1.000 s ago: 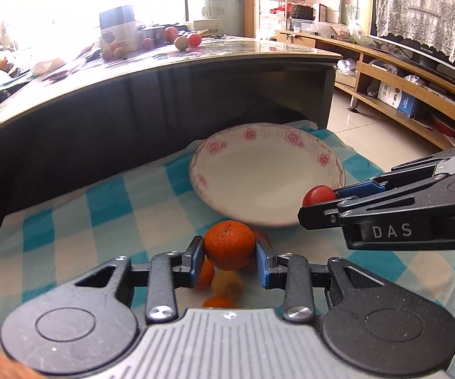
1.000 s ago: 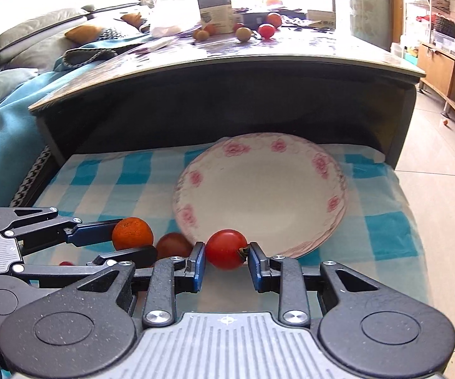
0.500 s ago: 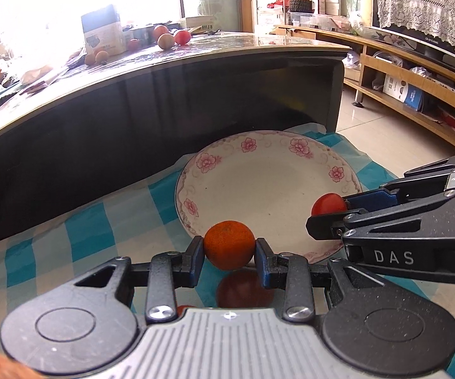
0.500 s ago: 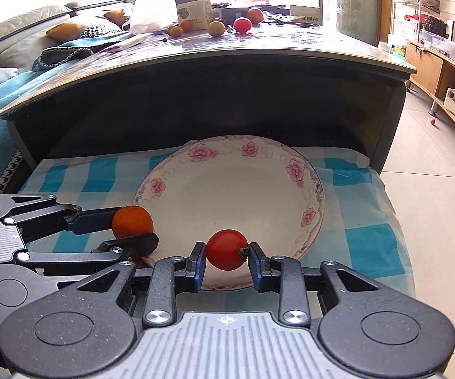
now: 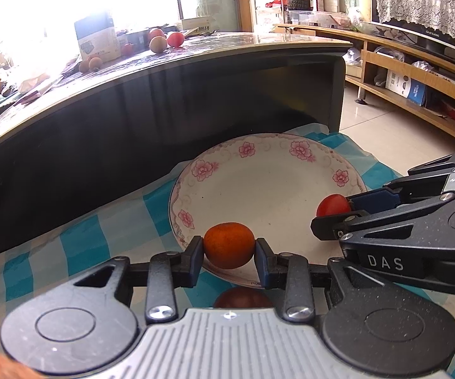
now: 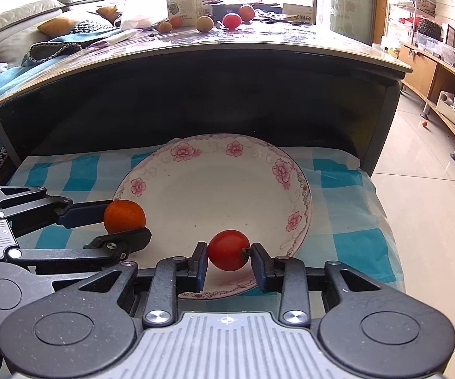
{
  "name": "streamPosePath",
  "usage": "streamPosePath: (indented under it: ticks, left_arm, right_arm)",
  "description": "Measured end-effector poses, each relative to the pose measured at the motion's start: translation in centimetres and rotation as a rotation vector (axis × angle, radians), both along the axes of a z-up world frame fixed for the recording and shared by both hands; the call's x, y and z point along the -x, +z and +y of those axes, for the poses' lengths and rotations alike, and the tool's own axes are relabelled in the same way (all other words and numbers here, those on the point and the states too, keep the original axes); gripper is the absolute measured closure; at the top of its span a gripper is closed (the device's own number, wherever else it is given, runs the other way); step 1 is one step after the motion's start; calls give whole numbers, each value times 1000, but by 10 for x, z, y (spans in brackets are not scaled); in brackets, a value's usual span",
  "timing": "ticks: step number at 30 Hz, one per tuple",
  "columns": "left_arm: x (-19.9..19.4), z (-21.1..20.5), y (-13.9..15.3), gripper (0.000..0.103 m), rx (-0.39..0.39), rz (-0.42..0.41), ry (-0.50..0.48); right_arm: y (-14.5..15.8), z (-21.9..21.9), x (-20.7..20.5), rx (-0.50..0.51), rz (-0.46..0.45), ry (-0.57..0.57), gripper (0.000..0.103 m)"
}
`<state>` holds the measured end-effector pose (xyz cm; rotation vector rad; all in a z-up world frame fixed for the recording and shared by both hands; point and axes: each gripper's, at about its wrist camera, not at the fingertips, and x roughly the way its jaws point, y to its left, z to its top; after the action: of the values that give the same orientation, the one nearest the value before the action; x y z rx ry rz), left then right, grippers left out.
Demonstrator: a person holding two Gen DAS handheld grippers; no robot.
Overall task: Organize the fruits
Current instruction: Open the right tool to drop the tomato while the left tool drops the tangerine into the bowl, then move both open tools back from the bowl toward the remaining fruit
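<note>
My left claw point(image 5: 229, 254) is closed on an orange point(image 5: 229, 245), both pads pressed against its sides, and holds it over the near left rim of the plate point(image 5: 268, 189). My right claw point(image 6: 227, 260) is clamped on a red tomato point(image 6: 229, 249), stem end against the right pad, over the plate's near edge. In the left view the tomato point(image 5: 333, 205) sits at the plate's right rim, gripped between my right claw's point(image 5: 334, 213) blue pads. In the right view the orange point(image 6: 124, 215) hangs at the plate's point(image 6: 300, 195) left edge in my left claw point(image 6: 123, 221).

The plate is white with pink flowers round the rim and lies on a blue-checked cloth point(image 6: 347, 221), its far edge tucked under the dark table point(image 6: 196, 72). A dark red fruit point(image 5: 241, 297) lies on the cloth just below my left claw, half hidden by it. More fruit point(image 6: 232, 19) and a box point(image 6: 183, 1) stand on the table's far side.
</note>
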<state>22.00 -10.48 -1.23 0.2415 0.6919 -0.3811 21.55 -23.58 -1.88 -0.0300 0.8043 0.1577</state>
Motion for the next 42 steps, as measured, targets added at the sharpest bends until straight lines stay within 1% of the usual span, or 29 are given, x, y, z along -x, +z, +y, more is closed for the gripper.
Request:
streamPosePath:
  ticks: [6,14,16,18,32,42]
  left_arm:
    - [-1,-1,0,60,-2,0,6]
    - [0,0,3,59,-2,-7,17]
    - [0,1,5,59,-1,-12,23]
    - [1,3,7,59,3,-16,27]
    - [11,10,20,59,1,-38,37]
    - [25,25,31,59,5,-51,50]
  right_arm:
    - [0,0,0,18,-6,-6,74]
    - [2,3,1,40,-18,-9,70]
    - [3,4,2,55,-26,-9,66]
    - [4,4,3,53,-32,-11,65]
    - [16,13,13,70,-61,-3,64]
    - [26,28,26,75,-81,21,64]
